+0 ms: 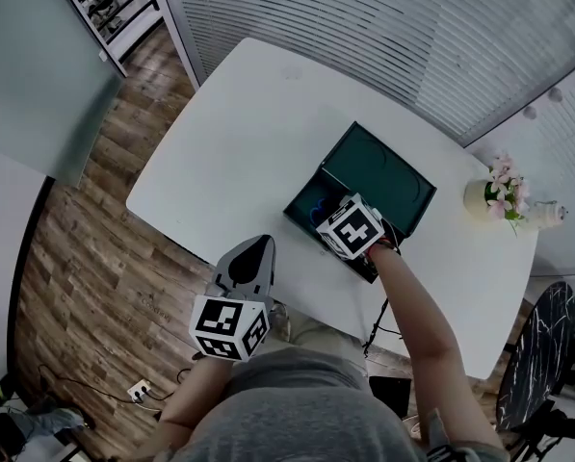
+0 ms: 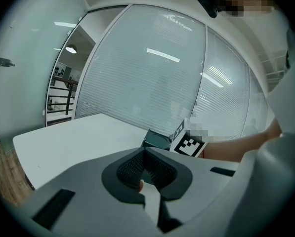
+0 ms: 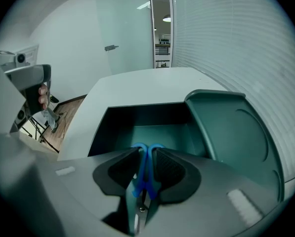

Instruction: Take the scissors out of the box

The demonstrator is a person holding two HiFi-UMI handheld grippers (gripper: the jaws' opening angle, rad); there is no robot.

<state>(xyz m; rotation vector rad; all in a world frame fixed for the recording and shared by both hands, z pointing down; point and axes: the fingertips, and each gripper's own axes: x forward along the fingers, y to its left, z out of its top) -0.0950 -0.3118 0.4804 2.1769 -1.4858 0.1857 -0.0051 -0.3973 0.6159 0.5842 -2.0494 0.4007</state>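
An open dark green box (image 1: 304,192) lies on the white table (image 1: 239,133), its lid (image 1: 378,169) folded back. Blue-handled scissors (image 3: 146,168) lie inside it on the box floor (image 3: 157,132). My right gripper (image 3: 146,150) points steeply down into the box, open, its pads either side of the blue handles with the scissors between them. From the head view that gripper (image 1: 333,216) is mostly hidden under its marker cube. My left gripper (image 1: 266,243) hovers at the table's near edge, shut and empty. In its own view the left gripper (image 2: 146,153) points toward the box (image 2: 155,141).
A vase of pink flowers (image 1: 500,196) stands on the table's right end, past the box. A dark round table (image 1: 542,354) sits off to the lower right. Wooden floor (image 1: 104,248) runs along the table's left side.
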